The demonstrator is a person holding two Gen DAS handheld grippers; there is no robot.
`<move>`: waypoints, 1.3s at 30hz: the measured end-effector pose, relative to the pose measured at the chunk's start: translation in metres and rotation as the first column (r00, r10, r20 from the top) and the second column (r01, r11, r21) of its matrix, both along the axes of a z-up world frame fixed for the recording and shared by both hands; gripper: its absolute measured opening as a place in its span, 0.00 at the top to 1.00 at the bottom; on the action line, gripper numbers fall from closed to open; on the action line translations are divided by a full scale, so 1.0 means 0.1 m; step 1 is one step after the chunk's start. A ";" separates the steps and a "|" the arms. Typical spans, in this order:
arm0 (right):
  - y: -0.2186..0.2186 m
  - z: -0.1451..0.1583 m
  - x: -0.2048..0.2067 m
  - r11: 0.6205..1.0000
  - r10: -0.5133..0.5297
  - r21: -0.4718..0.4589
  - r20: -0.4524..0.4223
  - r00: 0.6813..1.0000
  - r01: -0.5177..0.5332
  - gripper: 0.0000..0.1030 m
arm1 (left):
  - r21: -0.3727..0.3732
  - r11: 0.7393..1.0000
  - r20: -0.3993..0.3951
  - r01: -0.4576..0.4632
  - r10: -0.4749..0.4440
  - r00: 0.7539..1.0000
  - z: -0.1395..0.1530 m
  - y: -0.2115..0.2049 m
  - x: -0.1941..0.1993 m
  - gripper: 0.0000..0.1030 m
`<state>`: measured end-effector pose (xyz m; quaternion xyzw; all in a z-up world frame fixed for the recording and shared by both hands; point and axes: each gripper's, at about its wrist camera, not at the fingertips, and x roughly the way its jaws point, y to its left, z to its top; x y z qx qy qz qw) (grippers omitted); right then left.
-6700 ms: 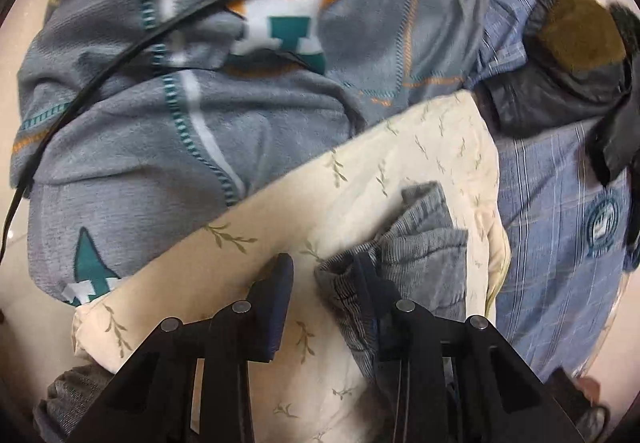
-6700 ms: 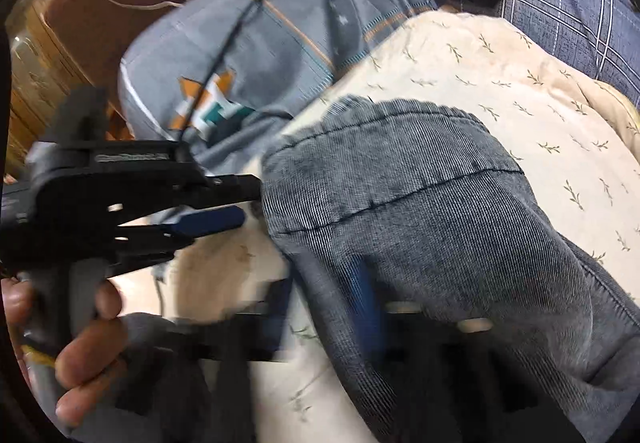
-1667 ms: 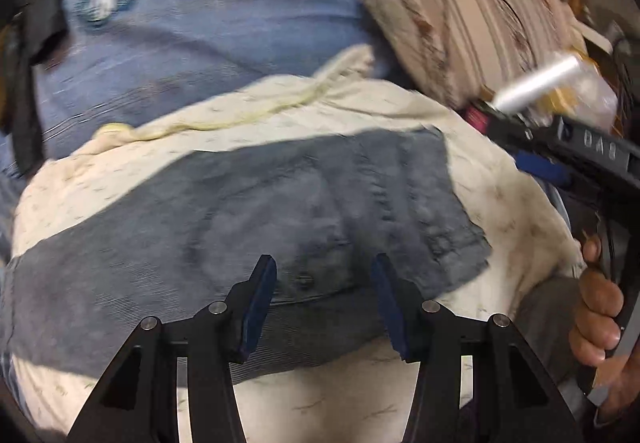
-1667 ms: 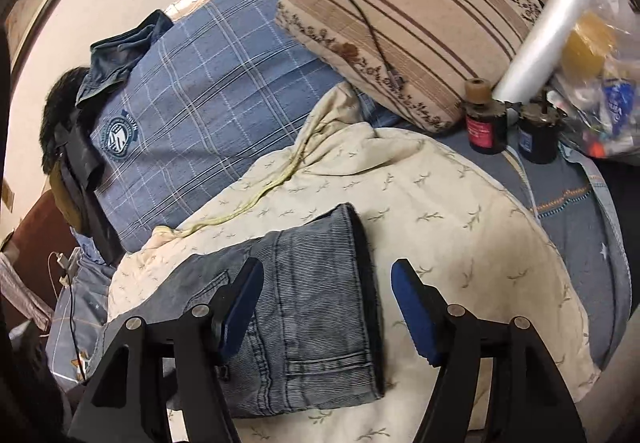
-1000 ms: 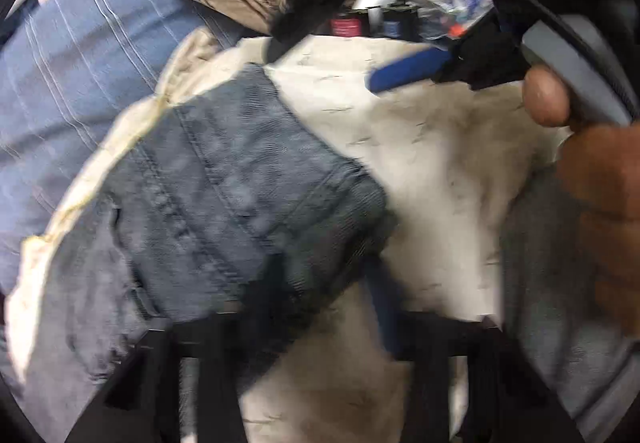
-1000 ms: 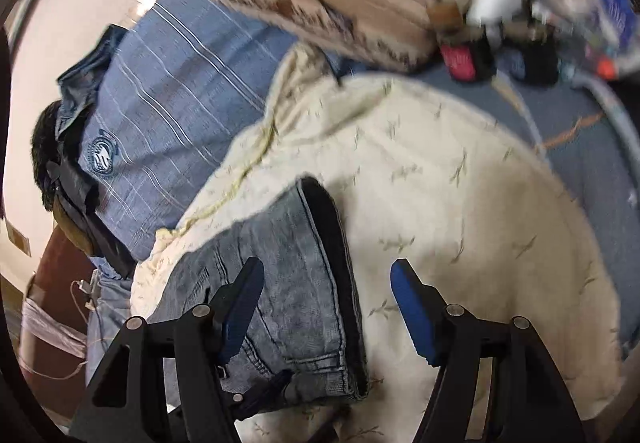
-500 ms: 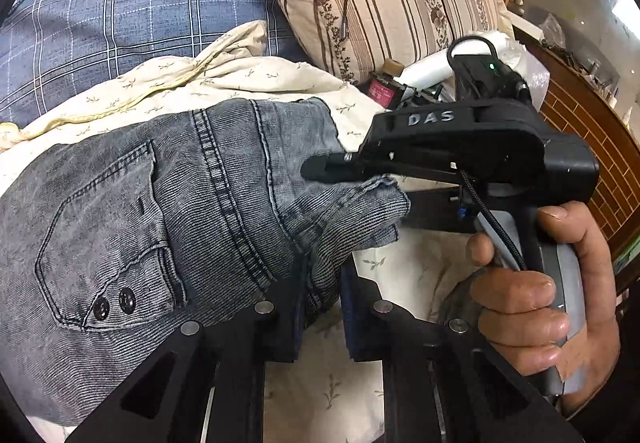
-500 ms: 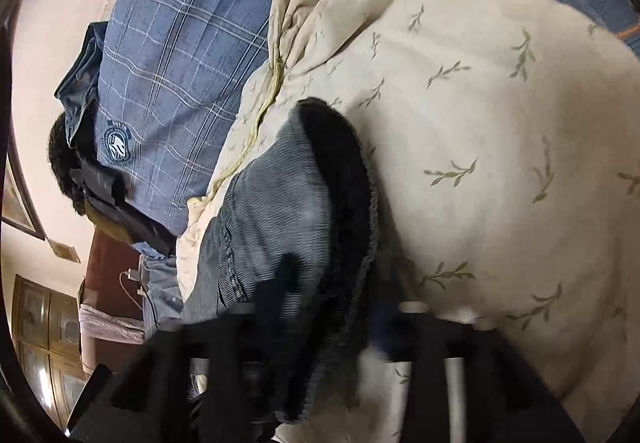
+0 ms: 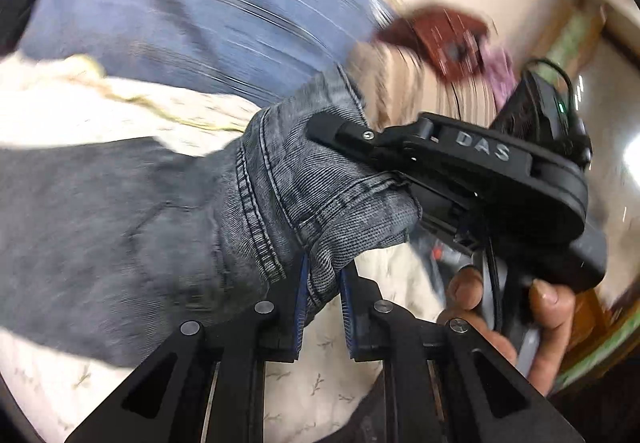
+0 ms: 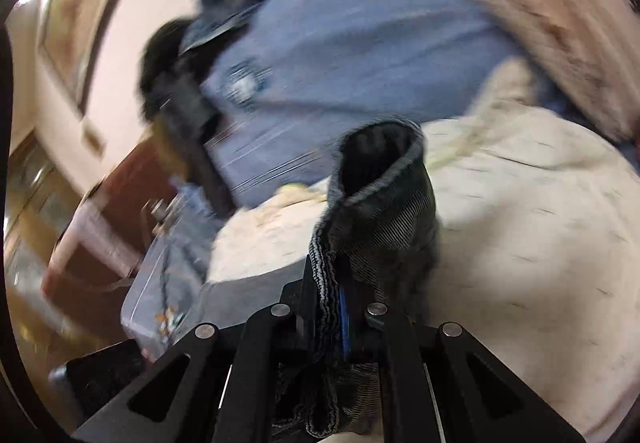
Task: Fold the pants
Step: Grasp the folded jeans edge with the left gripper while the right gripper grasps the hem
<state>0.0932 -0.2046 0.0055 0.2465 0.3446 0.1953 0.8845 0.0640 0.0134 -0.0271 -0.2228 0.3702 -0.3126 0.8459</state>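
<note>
Both clamped on the grey jeans (image 9: 280, 203): left gripper (image 9: 323, 297), right gripper (image 10: 330, 307) (hem, probably; blurry).

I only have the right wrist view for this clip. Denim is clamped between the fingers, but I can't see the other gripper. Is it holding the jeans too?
Observer: Yes. In the left wrist view the left gripper is shut on the jeans, pinching a stitched hem edge.
Operator: How near are the two grippers to each other?
Observer: Near. The right gripper shows in the left view gripping the same end of the denim, just above the left one's hold.
Operator: Is the rest of the jeans off the bed?
Observer: No. The left view shows the far part lying on the cream leaf-print blanket, with only the gripped end raised.
</note>
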 end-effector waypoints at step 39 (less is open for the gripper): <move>0.33 -1.33 0.17 0.978 0.143 0.189 -0.285 0.948 -0.090 0.41 | 0.180 0.898 -0.226 -0.402 0.435 0.871 -0.96 1.35 0.38 0.85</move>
